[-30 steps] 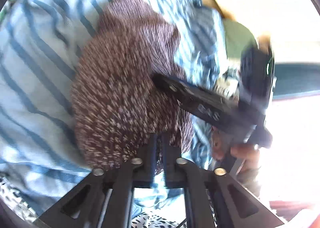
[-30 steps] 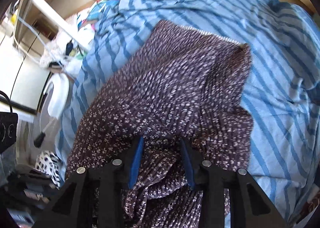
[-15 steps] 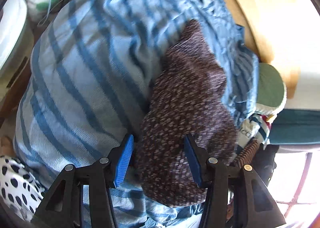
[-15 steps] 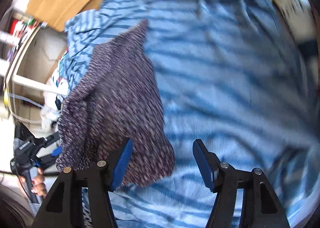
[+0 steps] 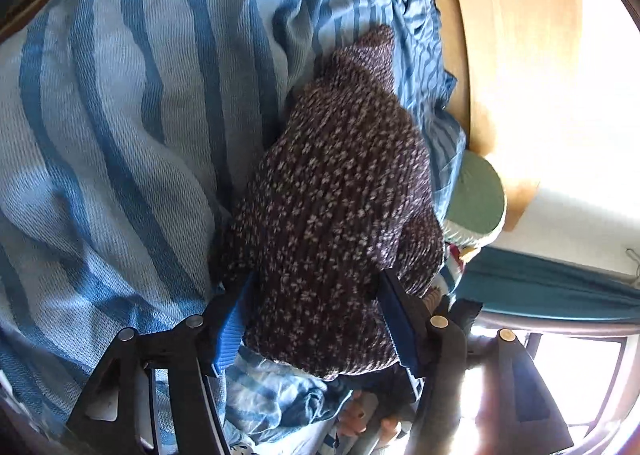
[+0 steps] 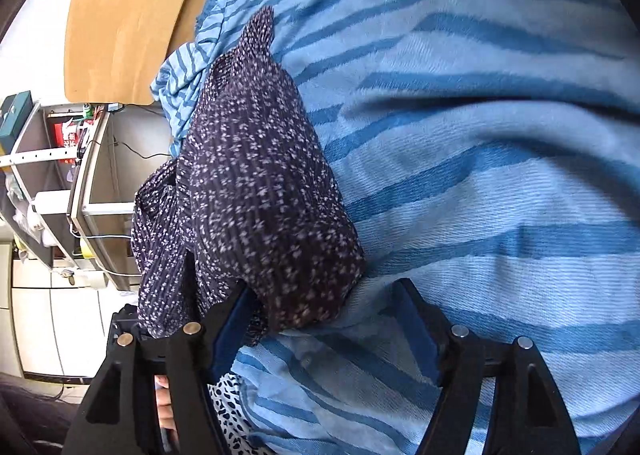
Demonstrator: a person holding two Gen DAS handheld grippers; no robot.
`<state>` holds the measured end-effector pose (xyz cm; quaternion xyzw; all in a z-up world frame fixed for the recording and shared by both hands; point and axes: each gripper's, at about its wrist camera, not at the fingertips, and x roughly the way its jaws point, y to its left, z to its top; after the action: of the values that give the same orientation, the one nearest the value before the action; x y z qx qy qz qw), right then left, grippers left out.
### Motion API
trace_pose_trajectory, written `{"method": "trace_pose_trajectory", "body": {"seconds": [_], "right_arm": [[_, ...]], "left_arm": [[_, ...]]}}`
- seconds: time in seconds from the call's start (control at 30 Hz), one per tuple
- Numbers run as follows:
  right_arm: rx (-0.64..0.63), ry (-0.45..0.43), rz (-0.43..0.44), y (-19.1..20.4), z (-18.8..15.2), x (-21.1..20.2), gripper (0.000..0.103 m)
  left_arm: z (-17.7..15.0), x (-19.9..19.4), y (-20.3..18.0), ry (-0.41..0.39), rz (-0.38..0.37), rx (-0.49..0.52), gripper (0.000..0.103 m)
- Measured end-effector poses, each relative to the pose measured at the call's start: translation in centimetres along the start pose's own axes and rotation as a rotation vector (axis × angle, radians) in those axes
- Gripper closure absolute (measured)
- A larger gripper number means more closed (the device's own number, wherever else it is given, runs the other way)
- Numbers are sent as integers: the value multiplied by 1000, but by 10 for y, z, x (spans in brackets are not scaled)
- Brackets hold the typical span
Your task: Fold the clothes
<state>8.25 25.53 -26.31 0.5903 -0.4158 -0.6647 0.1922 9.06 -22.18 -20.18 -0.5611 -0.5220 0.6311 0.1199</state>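
Note:
A dark purple garment [image 5: 336, 207] with small white flowers lies bunched in a long heap on the blue striped blanket [image 5: 120, 135]. My left gripper [image 5: 316, 321] straddles its near end. The jaws are opening, the cloth lies between the blue pads [image 5: 230, 327], and I see no pinch on it. In the right wrist view the same garment [image 6: 256, 175] runs along the blanket's left side. My right gripper [image 6: 324, 315] is opening too. Only the garment's near tip lies by its left finger [image 6: 228, 325], and bare blanket [image 6: 480, 195] fills the remainder of the gap.
A wooden headboard [image 5: 520, 55] borders the bed's far end and also shows as the headboard [image 6: 128, 15] in the right wrist view. A green rounded item [image 5: 476, 191] sits by the bed edge. A shelf unit [image 6: 60, 175] stands beside the bed. Spotted black-and-white fabric [image 6: 228, 403] lies near a person's hand [image 6: 164, 403].
Both grippers went from nearly shut on the garment to wide open and let it go. Both views rolled and sank toward the bed, and the garment now rests on the blanket.

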Motion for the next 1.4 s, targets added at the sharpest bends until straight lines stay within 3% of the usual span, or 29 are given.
{"method": "trace_pose_trajectory", "body": {"seconds": [0.1, 0.17, 0.2, 0.23, 0.27, 0.3, 0.33, 0.4, 0.5, 0.6, 0.77, 0.9, 1.03, 1.13, 1.3, 1.4], "right_arm": [[-11, -3, 9, 2, 0, 15, 24], [-1, -9, 25, -1, 1, 21, 24], [1, -13, 37, 0, 1, 21, 26], [2, -16, 50, 2, 0, 20, 36], [2, -19, 63, 4, 0, 19, 42], [3, -22, 76, 6, 0, 19, 46], [-21, -33, 66, 13, 0, 16, 46], [-74, -47, 37, 31, 0, 12, 46], [-131, -46, 48, 56, 5, 9, 46], [-176, -47, 61, 76, 16, 8, 42], [-236, -12, -11, 86, 9, 2, 39], [-165, -11, -24, 61, -2, 3, 36], [-48, 60, 22, 38, -14, 23, 34], [8, 44, 50, 30, -20, 33, 33], [130, -6, 187, 20, -17, 33, 29], [125, -36, 157, 24, -22, 23, 23]], "left_arm": [[-8, 13, 4, 29, 0, -13, 28], [-14, 21, 16, 59, -61, -73, 28], [-16, 26, 21, 74, -95, -103, 28], [-18, 27, 22, 82, -117, -120, 31], [-19, 25, 19, 79, -116, -106, 41], [-20, 22, 13, 72, -110, -84, 44], [-19, 18, 6, 70, -99, -61, 50], [-16, 9, -10, 67, -77, -15, 52], [-10, 3, -20, 99, -101, -72, 52], [-3, 1, -32, 114, -75, -99, 50], [0, 3, -40, 114, -96, -141, 48], [0, 7, -38, 110, -145, -202, 50], [8, 10, -37, 101, -151, -203, 50], [9, 7, -41, 104, -105, -169, 50], [8, 6, -41, 83, -23, -135, 53], [9, 8, -35, 69, 3, -138, 55]]}}
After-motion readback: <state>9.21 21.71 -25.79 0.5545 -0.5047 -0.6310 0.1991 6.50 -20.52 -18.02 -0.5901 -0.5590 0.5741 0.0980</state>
